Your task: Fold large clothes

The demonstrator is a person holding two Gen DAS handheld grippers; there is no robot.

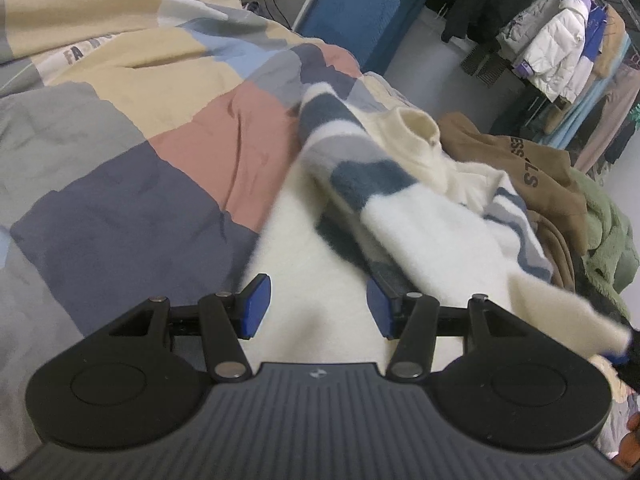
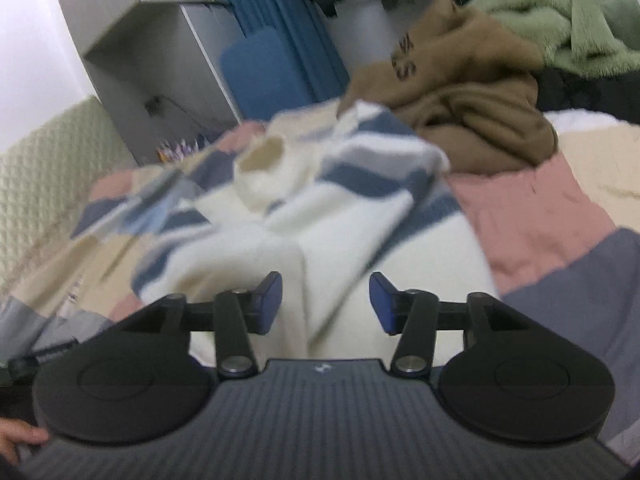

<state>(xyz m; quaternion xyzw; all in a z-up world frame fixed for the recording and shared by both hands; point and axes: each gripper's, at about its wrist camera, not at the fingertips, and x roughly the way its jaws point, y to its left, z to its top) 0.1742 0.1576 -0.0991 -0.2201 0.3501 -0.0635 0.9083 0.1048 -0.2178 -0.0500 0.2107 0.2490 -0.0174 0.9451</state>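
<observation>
While both grippers tilt downward over the bed (image 1: 120, 168), the left gripper (image 1: 318, 306) and right gripper (image 2: 326, 304) hold their fingers spread, pinching nothing, above the striped white sweater (image 2: 280, 232) lying on the quilt.

At ten o'clock from me I see a patchwork quilt (image 1: 132, 152). A blue cushion (image 1: 352, 12) leans at twelve. At two o'clock, coats (image 1: 556, 52) hang on a rack. A grey cabinet (image 2: 152, 64) stands at eleven in my right view.
</observation>
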